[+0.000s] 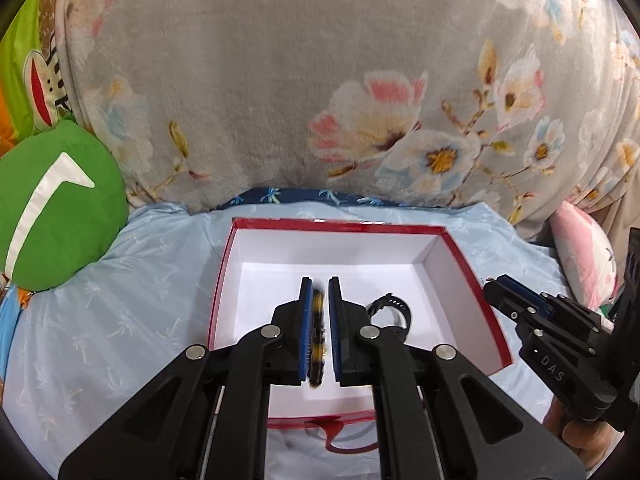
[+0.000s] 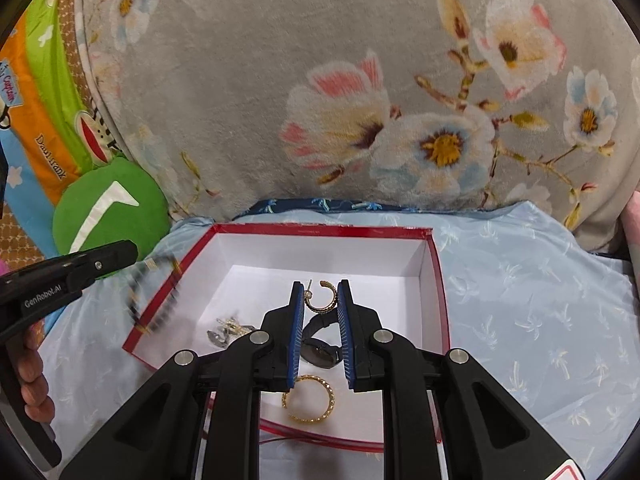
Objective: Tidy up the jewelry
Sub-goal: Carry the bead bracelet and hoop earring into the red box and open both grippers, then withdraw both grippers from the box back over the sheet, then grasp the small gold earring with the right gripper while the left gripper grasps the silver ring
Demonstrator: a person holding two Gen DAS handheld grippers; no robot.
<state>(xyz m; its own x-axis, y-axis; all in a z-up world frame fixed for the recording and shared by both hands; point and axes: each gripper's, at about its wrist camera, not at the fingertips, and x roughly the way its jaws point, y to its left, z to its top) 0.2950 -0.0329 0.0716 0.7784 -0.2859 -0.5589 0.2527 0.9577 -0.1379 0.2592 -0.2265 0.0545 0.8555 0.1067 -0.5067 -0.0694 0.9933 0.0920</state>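
Two grippers approach the red box (image 1: 460, 256) on the blue sheet (image 2: 520, 280): the left gripper (image 1: 320, 320) pinches a black-and-gold bracelet (image 1: 317, 340), the right gripper (image 2: 320, 308) a gold hoop earring (image 2: 322, 298). Bring each well over the white floor before releasing — clear of the watch (image 2: 320, 354). The bracelet is blurred; its form stays unclear.

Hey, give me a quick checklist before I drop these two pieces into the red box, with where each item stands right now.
1. Left claw shut on black-and-gold bracelet: ok.
2. Right claw shut on gold hoop earring: ok.
3. Red box open: ok.
4. Left claw over box: ok.
5. Bare floor to drop on, clear of watch, gold bangle and silver piece: ok.
6. Bracelet hanging still: not ok, blurred.
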